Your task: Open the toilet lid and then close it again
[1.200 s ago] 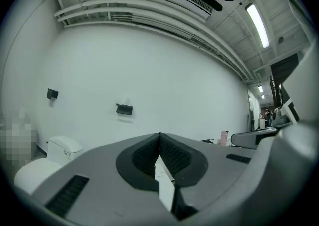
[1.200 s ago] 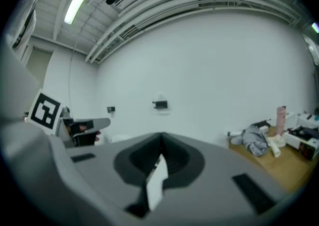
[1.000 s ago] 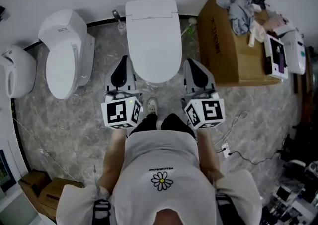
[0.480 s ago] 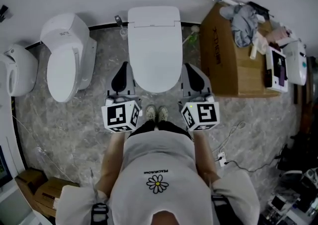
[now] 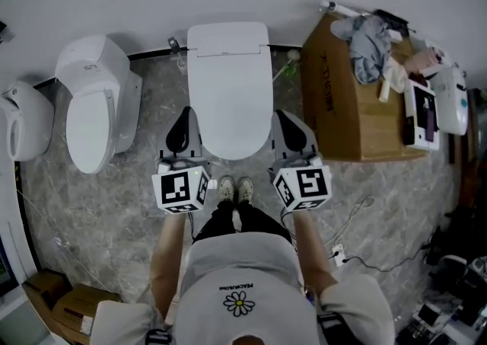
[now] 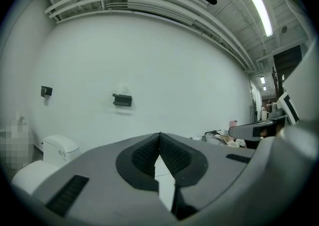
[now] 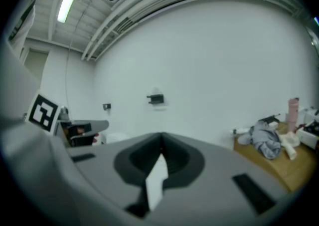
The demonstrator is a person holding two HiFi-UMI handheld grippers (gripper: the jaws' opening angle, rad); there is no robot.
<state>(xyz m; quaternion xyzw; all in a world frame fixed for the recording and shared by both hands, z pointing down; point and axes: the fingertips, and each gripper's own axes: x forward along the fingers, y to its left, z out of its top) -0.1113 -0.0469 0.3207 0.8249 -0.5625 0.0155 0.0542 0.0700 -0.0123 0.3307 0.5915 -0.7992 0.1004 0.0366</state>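
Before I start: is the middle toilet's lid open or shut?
Shut. In the head view the lid lies flat and smooth, covering everything below it.

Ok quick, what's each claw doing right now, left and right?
Left claw: closed, holding nothing.
Right claw: closed, holding nothing.

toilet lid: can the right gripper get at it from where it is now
Probably yes: the right gripper sits right beside the closed toilet lid, nothing between them, and the cardboard box is on its far side. Its fingers are shut, though.
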